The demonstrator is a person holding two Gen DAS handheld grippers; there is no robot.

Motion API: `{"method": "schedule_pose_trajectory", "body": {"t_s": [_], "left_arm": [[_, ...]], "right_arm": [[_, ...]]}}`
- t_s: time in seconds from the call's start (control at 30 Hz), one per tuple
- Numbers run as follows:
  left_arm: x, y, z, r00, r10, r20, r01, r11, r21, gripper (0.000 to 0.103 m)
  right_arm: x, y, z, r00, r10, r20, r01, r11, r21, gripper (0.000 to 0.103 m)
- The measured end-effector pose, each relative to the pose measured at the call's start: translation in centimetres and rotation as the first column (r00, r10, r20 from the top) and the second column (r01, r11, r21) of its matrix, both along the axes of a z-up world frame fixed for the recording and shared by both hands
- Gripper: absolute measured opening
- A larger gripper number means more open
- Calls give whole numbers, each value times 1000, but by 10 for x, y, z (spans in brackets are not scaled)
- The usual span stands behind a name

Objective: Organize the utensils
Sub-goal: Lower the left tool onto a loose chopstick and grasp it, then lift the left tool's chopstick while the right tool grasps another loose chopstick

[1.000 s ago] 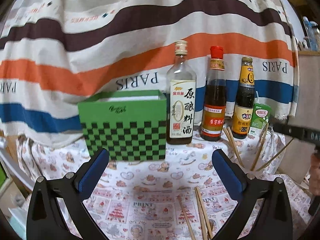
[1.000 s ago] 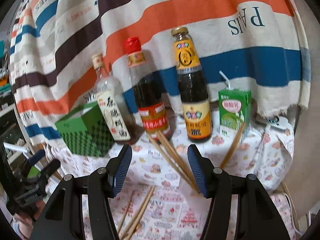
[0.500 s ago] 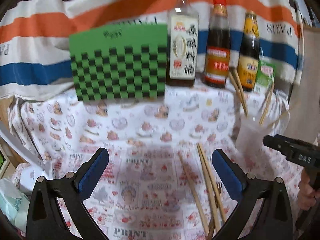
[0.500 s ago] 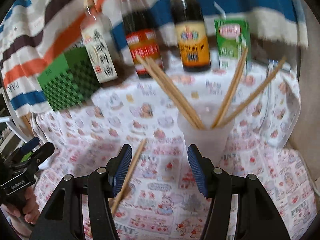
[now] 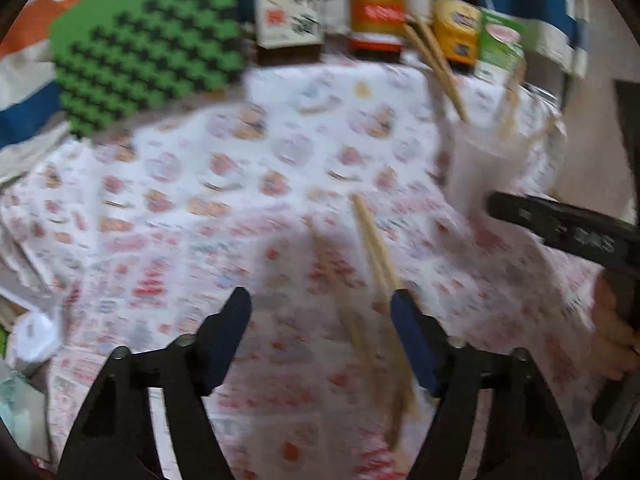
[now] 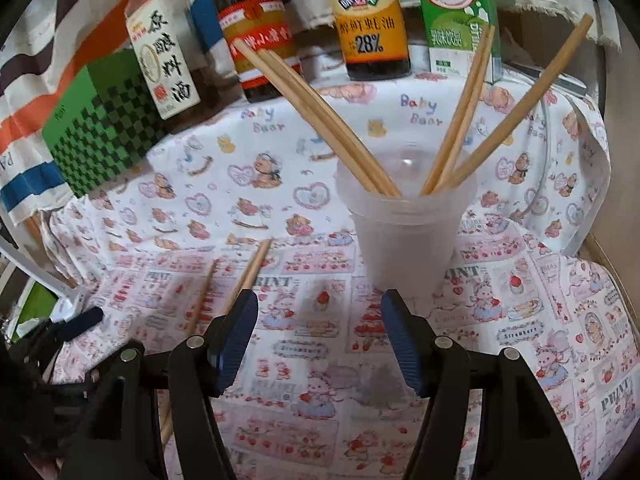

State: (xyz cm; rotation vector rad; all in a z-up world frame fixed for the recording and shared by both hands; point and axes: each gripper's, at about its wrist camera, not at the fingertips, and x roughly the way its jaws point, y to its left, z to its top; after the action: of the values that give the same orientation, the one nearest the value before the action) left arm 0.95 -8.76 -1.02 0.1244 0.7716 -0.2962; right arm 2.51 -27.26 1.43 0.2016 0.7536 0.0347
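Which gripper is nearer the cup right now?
Right. The right gripper sits just in front of the cup, jaws opening and empty. The left gripper is farther off, over the loose chopsticks.

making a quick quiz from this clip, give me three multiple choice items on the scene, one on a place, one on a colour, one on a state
1. Where does the plastic cup stand?
A. just ahead of the right gripper
B. on top of the checked box
C. behind the bottles

2. What colour is the checked box?
A. red and white
B. green and black
C. all blue

3. How do the loose chopsticks stand to the left gripper?
A. clamped between its pads
B. lying on the cloth, not gripped
C. standing in the cup

Answers: 1 A, the cup sits just beyond its fingertips. 2 B, the squares are green and black. 3 B, they lie flat between the closing jaws, neither pad pressing them.
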Motion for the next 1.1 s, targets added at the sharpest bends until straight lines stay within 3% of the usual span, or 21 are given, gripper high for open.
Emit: {"method": "schedule_pose_trajectory", "body": {"t_s": [0.13, 0.2, 0.27, 0.33, 0.43, 0.63, 0.73, 0.8, 0.97, 1.1], "left_arm": [[2, -8, -14, 991, -78, -109, 70, 995, -75, 44], [4, -9, -20, 985, -98, -143, 81, 990, -116, 29], [4, -9, -21, 982, -111, -153, 86, 984, -157, 26], [2, -11, -21, 984, -107, -144, 86, 985, -148, 21], [-1, -18, -22, 991, -94, -96, 85, 992, -88, 19], [3, -21, -28, 986, -112, -124, 102, 992, -80, 19], [1, -24, -30, 991, -91, -103, 88, 996, -30, 14], [0, -25, -31, 988, -102, -113, 99, 994, -36, 9], [1, -20, -29, 989, -88, -121, 82, 995, -53, 7], [-6, -4, -5, 999, -43, -22, 41, 995, -87, 6]], "right_arm": [[1, -2, -3, 1000, -18, -9, 18, 1000, -1, 66], [1, -2, -4, 1000, -23, -10, 23, 1000, -10, 66], [2, 0, -5, 1000, -22, -17, 22, 1000, -15, 66], [3, 1, -5, 1000, -18, -23, 18, 1000, -12, 66], [2, 2, -6, 1000, -14, -28, 14, 1000, -10, 66], [1, 5, -7, 1000, -7, -31, 6, 1000, -17, 67], [1, 7, -8, 999, -5, -32, 4, 1000, -29, 67], [2, 8, -9, 999, -5, -31, 4, 999, -42, 67], [2, 8, -10, 999, -24, -22, 22, 996, -89, 67], [1, 7, -8, 1000, -19, -18, 17, 997, -76, 67]]}}
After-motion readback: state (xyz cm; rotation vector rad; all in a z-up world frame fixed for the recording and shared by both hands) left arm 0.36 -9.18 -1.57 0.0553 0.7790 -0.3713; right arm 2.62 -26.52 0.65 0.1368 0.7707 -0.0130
